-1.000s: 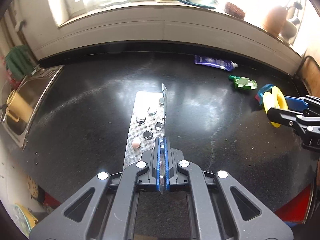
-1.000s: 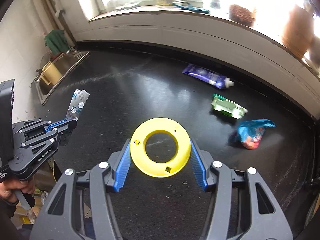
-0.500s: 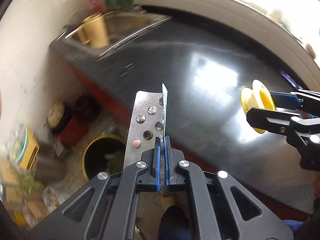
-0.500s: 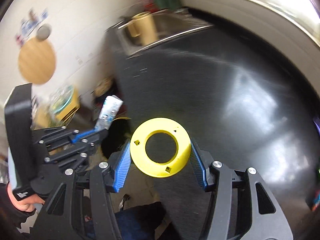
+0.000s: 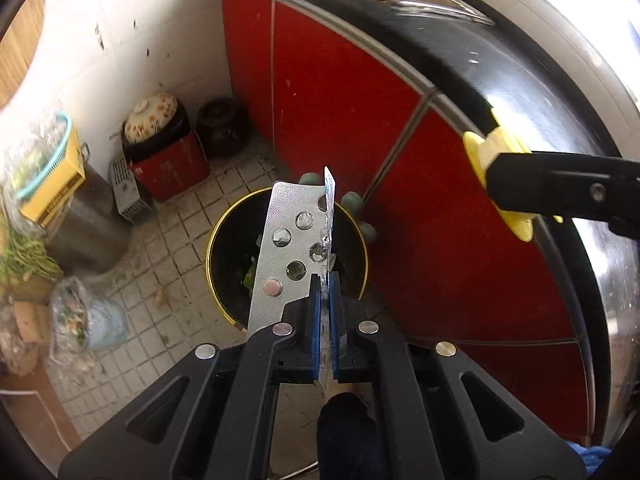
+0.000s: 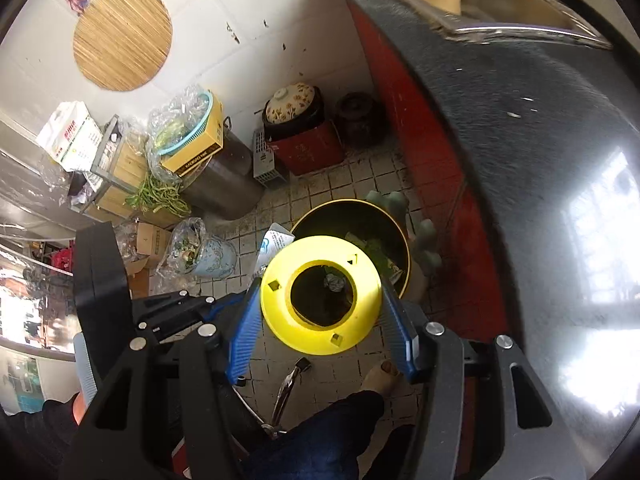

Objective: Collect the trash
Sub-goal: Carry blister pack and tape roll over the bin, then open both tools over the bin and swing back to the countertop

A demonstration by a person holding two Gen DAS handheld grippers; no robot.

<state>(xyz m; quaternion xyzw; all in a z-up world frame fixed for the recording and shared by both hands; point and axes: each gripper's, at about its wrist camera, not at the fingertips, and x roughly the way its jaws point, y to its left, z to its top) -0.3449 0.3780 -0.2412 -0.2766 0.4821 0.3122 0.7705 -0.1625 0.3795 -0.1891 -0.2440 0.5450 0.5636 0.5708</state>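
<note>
Left gripper [image 5: 325, 300] clamped tight on a blister pack [image 5: 288, 256], held above the yellow-rimmed bin [image 5: 216, 236]. Right gripper [image 6: 320, 316] pinches a yellow spool [image 6: 320, 294] by its rims, also over the bin. Beyond the bin: red cabinet front [image 5: 340, 120], black countertop [image 6: 520, 140] above.

Both wrist views steeply downward over the floor, sharing the bin [image 5: 360, 236] [image 6: 400, 236] (yellow-rimmed).

Blister pack [image 5: 288, 256] covering part of bin [image 5: 224, 232] opening; yellow spool [image 6: 320, 296] blocking bin contents; countertop [image 6: 540, 160] blurring.
</note>
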